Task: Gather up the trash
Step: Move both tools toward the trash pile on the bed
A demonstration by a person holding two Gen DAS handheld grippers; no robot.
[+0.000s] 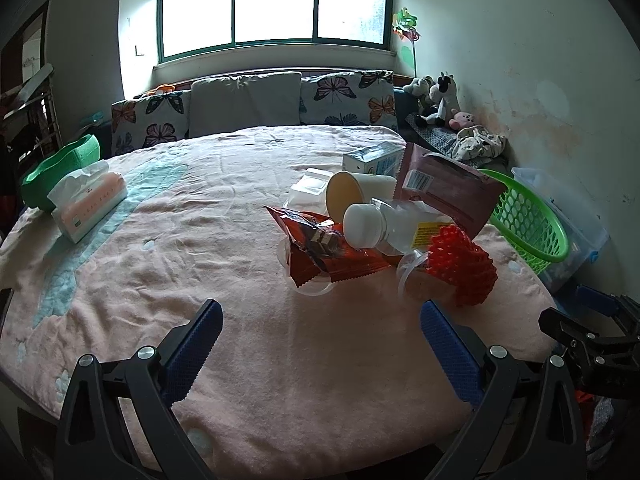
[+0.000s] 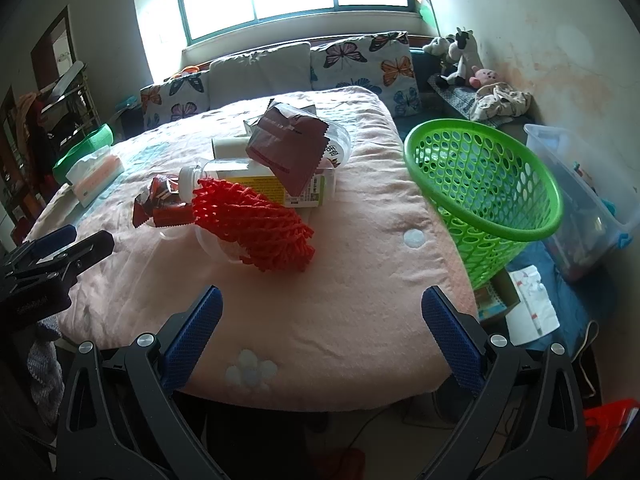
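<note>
Left gripper [image 1: 320, 336]: nearest our left lens, blue-padded fingers spread wide over the pink blanket-covered table [image 1: 280, 360], holding nothing.
Right gripper [image 2: 322, 322]: likewise spread and empty, above the table's near edge; its tip also pokes in at the right of the left view.
Trash pile: we see a red foam fruit net [image 2: 256, 224] nearest us, lying over a clear plastic cup that is mostly hidden beneath it.
Behind the net: a clear plastic bottle with white cap [image 1: 384, 228] on its side, touching a red crinkled snack wrapper [image 1: 324, 248].
Further back: a maroon foil pouch [image 2: 288, 148] leans on the pile.
Left view only: a cream paper cup [image 1: 356, 192] tipped over, a white plastic tub and a small blue-white carton.
Green plastic mesh basket [image 2: 488, 188]: just beside the table's right edge, tilted, whole in the right view, cut off in the left.
Tissue pack [image 1: 90, 204]: far left, well apart from the pile.
Labels: too small to read.
</note>
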